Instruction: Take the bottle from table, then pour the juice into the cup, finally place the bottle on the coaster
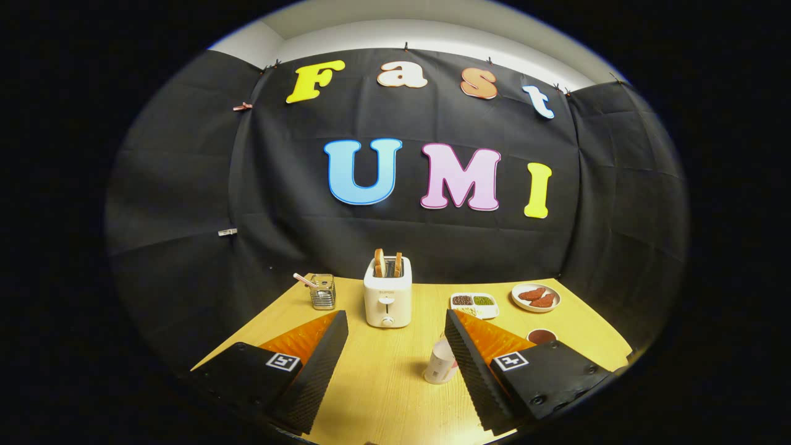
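Note:
A small white bottle (440,361) with a label stands on the yellow wooden table (383,395). It is between my fingers, right against the inner face of the right finger, which hides its right side. My gripper (395,316) is open wide, well above the table, and only the right finger is near the bottle. Beyond the right finger sits a small round thing with a dark brown top and a pale rim (542,336); I cannot tell whether it is the cup or the coaster.
A white toaster (387,300) with bread slices in it stands straight ahead, beyond the fingertips. To its left is a metal holder (322,292). A white divided tray (474,303) and a plate of reddish food (536,297) lie at the back right.

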Action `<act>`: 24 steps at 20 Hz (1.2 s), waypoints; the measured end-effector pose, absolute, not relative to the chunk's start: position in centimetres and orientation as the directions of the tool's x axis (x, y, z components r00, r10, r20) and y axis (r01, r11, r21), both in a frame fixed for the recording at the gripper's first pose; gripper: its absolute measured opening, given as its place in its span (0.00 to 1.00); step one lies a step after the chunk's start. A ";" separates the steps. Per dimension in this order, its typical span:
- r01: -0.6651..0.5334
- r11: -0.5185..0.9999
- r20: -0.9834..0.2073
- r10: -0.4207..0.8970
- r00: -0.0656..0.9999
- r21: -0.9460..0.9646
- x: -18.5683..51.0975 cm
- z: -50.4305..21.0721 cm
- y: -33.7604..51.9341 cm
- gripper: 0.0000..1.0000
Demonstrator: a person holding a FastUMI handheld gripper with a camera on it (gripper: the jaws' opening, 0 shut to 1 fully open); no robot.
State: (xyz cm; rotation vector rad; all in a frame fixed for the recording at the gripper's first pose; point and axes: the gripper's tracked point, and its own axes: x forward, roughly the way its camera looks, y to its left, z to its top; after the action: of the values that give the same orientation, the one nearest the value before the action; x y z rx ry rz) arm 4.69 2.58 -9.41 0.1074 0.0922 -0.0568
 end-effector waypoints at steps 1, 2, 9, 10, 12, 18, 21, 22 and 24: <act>0.073 0.992 -0.102 -0.063 0.993 0.100 5.3 -10.1 2.5 0.97; 0.087 0.992 -0.113 -0.077 0.991 0.091 6.0 -11.1 2.1 0.97; 0.172 0.983 -0.165 -0.160 0.973 0.060 9.3 -16.7 -0.9 0.97; 0.182 0.982 -0.166 -0.172 0.971 0.048 9.6 -17.3 -1.4 0.97; 0.196 0.980 -0.175 -0.188 0.966 0.029 10.3 -18.8 -2.3 0.98; 0.237 0.971 -0.183 -0.230 0.956 0.019 12.5 -22.5 -4.3 0.97; 0.244 0.969 -0.209 -0.233 0.950 0.027 13.7 -24.7 -5.0 0.97; 0.241 0.970 -0.218 -0.230 0.949 0.029 14.1 -25.4 -5.2 0.97; 0.236 0.972 -0.230 -0.224 0.947 0.024 15.0 -26.6 -5.6 0.97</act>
State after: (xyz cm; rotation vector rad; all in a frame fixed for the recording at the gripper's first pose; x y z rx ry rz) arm 15.03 -5.59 -26.65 0.0509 0.2280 -0.2343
